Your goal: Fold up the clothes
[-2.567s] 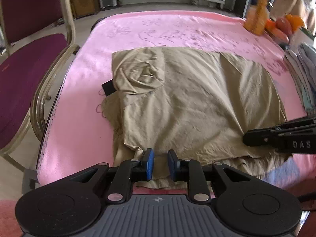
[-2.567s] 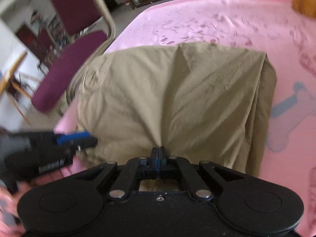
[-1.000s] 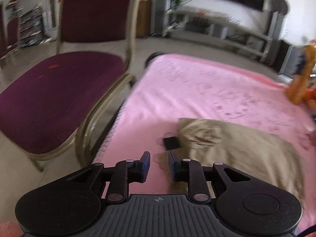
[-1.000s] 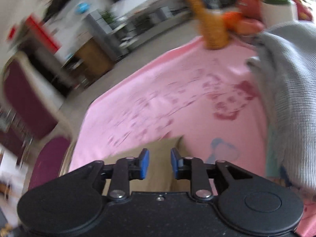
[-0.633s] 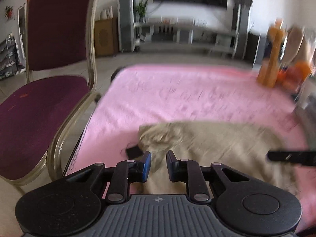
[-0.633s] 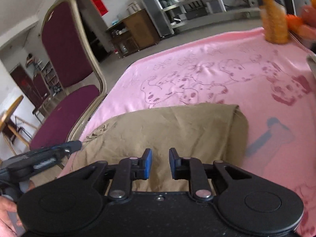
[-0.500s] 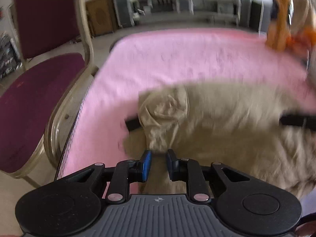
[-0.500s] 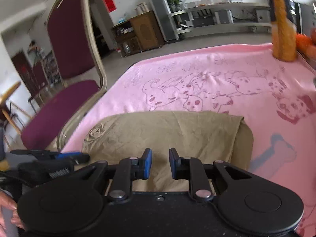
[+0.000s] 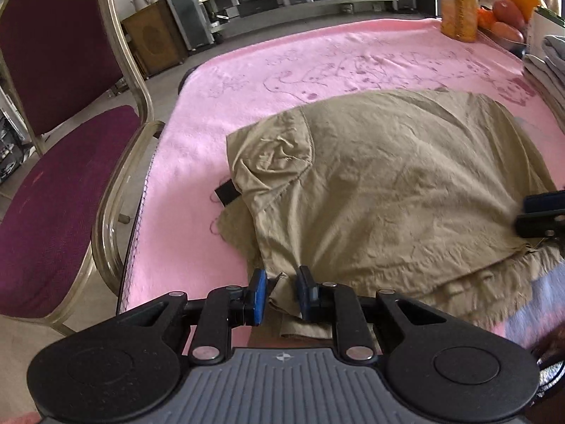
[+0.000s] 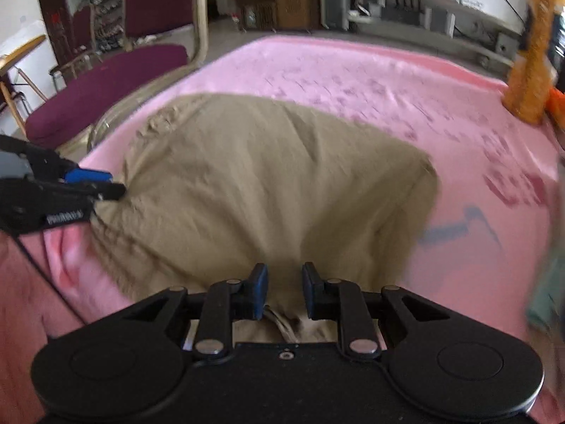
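A khaki garment (image 9: 388, 190) lies folded on the pink blanket (image 9: 317, 60); it also shows in the right wrist view (image 10: 268, 183). My left gripper (image 9: 280, 288) is open at the garment's near left corner, with a fold of cloth between its fingers. My right gripper (image 10: 284, 288) is open over the garment's near edge, cloth lying between its fingers. The right gripper's tip shows at the right edge of the left wrist view (image 9: 540, 212). The left gripper shows at the left of the right wrist view (image 10: 63, 190).
A maroon chair (image 9: 60, 162) with a gold frame stands close to the table's left edge. An orange giraffe toy (image 9: 459, 3), fruit (image 9: 508, 10) and folded grey clothes (image 9: 551, 60) sit at the far right. A black tag (image 9: 227, 194) pokes out under the garment.
Both grippers swung up and away, then came back down to the garment's near edge. The right gripper, shut on the cloth 2.6 s ago, is now open.
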`<state>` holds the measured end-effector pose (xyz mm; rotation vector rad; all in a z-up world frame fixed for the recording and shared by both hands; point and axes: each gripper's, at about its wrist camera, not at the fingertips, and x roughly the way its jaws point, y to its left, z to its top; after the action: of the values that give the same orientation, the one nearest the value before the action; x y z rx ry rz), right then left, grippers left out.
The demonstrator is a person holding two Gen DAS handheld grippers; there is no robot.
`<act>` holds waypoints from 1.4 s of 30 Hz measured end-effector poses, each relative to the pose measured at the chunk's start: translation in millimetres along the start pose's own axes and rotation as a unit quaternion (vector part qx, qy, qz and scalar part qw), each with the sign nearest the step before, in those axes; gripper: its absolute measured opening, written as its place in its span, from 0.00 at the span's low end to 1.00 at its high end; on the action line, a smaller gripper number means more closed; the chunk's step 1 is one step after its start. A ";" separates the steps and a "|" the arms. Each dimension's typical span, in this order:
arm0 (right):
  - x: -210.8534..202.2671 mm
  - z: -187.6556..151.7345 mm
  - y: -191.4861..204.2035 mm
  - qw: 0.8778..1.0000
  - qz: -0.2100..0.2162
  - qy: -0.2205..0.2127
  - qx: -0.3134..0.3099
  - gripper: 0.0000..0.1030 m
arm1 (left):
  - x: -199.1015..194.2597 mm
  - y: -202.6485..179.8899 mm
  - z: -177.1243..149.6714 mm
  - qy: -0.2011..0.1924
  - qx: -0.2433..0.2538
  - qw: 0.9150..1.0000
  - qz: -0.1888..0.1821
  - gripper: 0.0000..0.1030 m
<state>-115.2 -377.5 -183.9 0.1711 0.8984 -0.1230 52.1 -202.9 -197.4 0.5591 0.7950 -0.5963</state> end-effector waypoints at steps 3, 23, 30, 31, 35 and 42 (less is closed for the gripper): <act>-13.4 -8.9 -7.7 1.000 0.002 0.003 0.020 0.19 | -7.8 0.8 -3.8 0.000 0.000 1.000 -0.004 0.18; -22.4 -21.5 -116.4 0.922 0.108 -0.058 0.368 0.52 | 20.4 96.0 2.9 0.064 -0.286 0.944 -0.152 0.71; 2.7 -23.5 -122.6 0.904 0.116 -0.021 0.412 0.52 | 32.3 78.1 5.7 0.084 -0.264 0.946 -0.169 0.56; 7.6 -22.9 -122.2 0.902 0.119 -0.015 0.415 0.51 | 32.1 75.7 5.4 0.083 -0.260 0.947 -0.167 0.56; 17.8 -14.6 -115.4 0.910 0.115 -0.017 0.398 0.44 | 31.3 66.1 4.6 0.081 -0.243 0.954 -0.159 0.49; 15.9 0.7 -78.8 0.956 0.051 -0.027 0.288 0.07 | 27.5 57.8 6.4 0.072 -0.211 0.965 -0.141 0.48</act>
<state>-118.9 -455.4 -203.5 0.7534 0.7787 -0.2905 109.5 -174.2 -201.8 0.0963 1.1159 -0.6277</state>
